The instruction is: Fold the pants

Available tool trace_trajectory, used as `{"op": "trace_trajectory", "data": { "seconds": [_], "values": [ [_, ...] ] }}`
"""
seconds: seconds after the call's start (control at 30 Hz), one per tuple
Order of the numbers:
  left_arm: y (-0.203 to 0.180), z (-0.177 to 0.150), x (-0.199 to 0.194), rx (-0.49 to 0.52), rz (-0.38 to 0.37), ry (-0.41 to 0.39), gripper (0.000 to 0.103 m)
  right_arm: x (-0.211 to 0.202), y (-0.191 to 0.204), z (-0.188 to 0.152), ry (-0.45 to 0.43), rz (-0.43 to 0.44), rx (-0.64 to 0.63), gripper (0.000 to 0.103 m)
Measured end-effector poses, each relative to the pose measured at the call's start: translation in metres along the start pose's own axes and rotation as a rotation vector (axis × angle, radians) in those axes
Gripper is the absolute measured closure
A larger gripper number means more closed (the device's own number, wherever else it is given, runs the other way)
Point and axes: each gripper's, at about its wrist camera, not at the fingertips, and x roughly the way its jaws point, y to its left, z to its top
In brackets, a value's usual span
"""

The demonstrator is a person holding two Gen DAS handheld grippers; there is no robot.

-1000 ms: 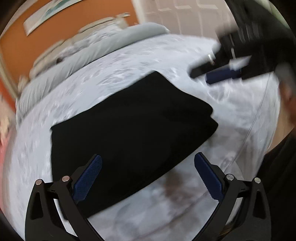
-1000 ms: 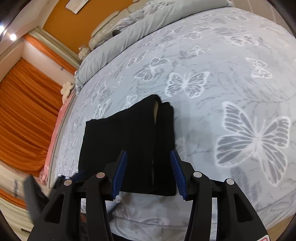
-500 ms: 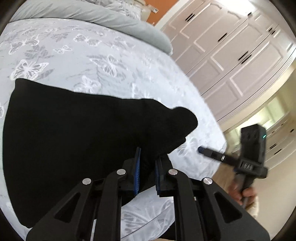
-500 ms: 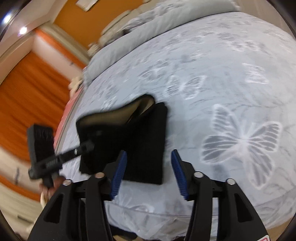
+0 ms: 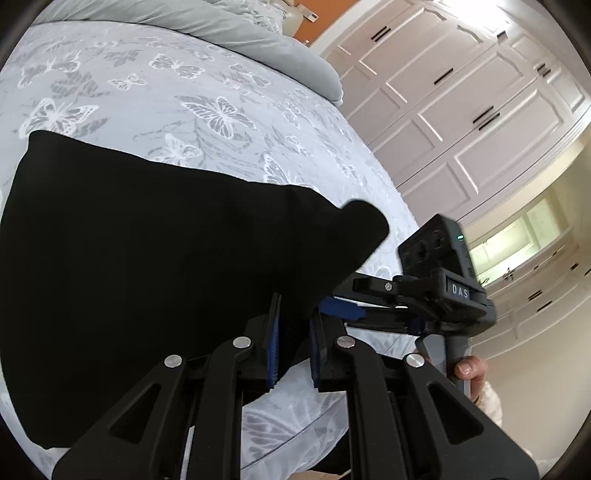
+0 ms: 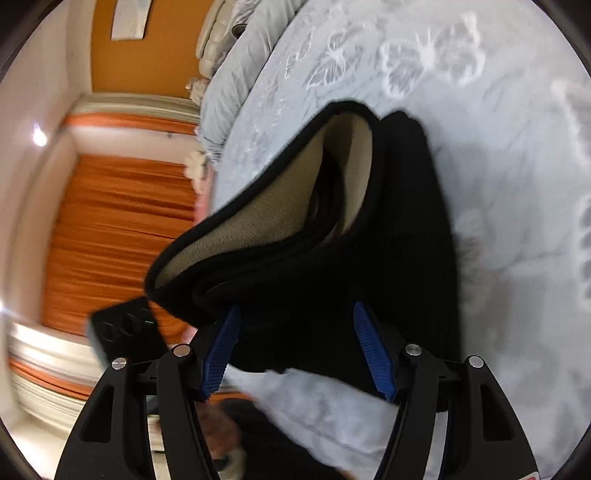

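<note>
The black pants [image 5: 147, 266] lie folded on the butterfly-print bedspread [image 5: 207, 110]. My left gripper [image 5: 293, 345] is shut on the near edge of the pants and lifts a corner. My right gripper [image 6: 299, 350] is open, its blue pads on either side of the near end of the pants [image 6: 332, 266], whose tan lining [image 6: 280, 195] shows where the layers gape. The right gripper also shows in the left wrist view [image 5: 343, 306], close beside the left one.
Grey pillows [image 5: 229, 26] lie at the head of the bed. White wardrobe doors [image 5: 461, 92] stand to the right. Orange curtains [image 6: 122, 221] hang on the left side. The bed's near edge [image 5: 295, 435] is just below the grippers.
My left gripper closed on the pants' edge and lifted it. My right gripper moved in beside it, over the near end of the pants, and stayed open.
</note>
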Motion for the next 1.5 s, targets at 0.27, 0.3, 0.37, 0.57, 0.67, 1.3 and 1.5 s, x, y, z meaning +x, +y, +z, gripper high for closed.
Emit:
{"op": "trace_trajectory", "data": {
  "seconds": [0.27,0.3,0.37,0.57,0.67,1.3,1.5],
  "values": [
    [0.006,0.002,-0.013,-0.032,-0.054,-0.031,0.091,-0.015,0.002,0.0,-0.032,0.078,0.019,0.038],
    [0.008,0.003,-0.014,-0.042,-0.07,-0.037,0.091,-0.012,-0.001,-0.001,-0.023,0.079,0.036,0.036],
    [0.006,0.005,-0.017,-0.033,-0.108,-0.058,0.089,-0.005,-0.005,-0.001,-0.008,0.055,0.043,0.035],
    [0.006,0.007,0.004,-0.063,-0.026,-0.041,0.091,0.014,0.006,-0.005,-0.014,-0.099,-0.063,0.076],
    [0.002,0.011,0.001,-0.084,-0.023,-0.075,0.096,0.019,0.019,-0.007,-0.027,-0.204,-0.138,0.095],
    [-0.035,-0.015,-0.099,0.054,0.249,-0.316,0.012,-0.107,0.016,-0.022,-0.25,-0.313,-0.191,0.029],
    [0.037,-0.006,-0.103,-0.121,0.476,-0.233,0.011,-0.051,0.016,-0.009,-0.095,-0.335,-0.162,0.026]
  ]
}}
